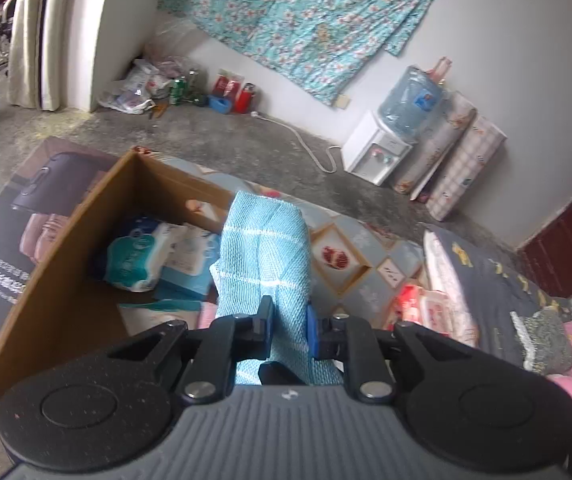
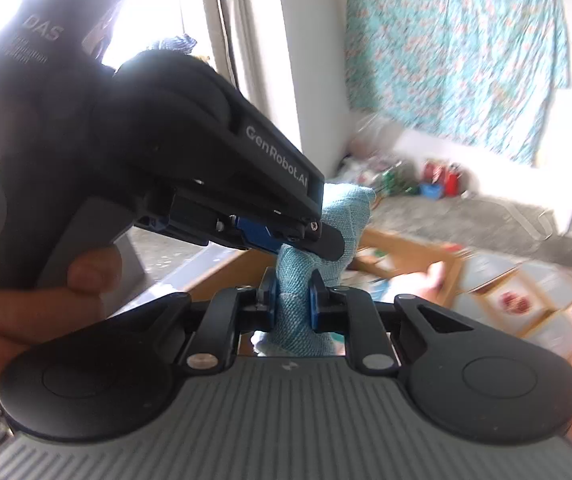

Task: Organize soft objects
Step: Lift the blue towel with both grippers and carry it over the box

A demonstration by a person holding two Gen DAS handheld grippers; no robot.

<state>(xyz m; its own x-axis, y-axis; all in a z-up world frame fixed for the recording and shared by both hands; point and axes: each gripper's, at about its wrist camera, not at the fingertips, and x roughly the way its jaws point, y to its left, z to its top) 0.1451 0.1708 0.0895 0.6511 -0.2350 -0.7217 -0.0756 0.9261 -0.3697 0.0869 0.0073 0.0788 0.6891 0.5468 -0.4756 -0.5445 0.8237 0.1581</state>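
Left wrist: left gripper [image 1: 289, 322] clamped on folded blue towel [image 1: 266, 248], held above open cardboard box [image 1: 66, 276] containing tissue packs [image 1: 138, 256].
Right wrist: right gripper [image 2: 290, 294] pinches same towel [image 2: 345, 208]; left gripper [image 2: 309, 240] grips it above.

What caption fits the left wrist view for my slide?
Left gripper shut on a folded blue towel, raised beside an open cardboard box holding tissue packs.

towel [image 1: 264, 256]: woven cloth, rough | box [image 1: 66, 280]: matt cardboard
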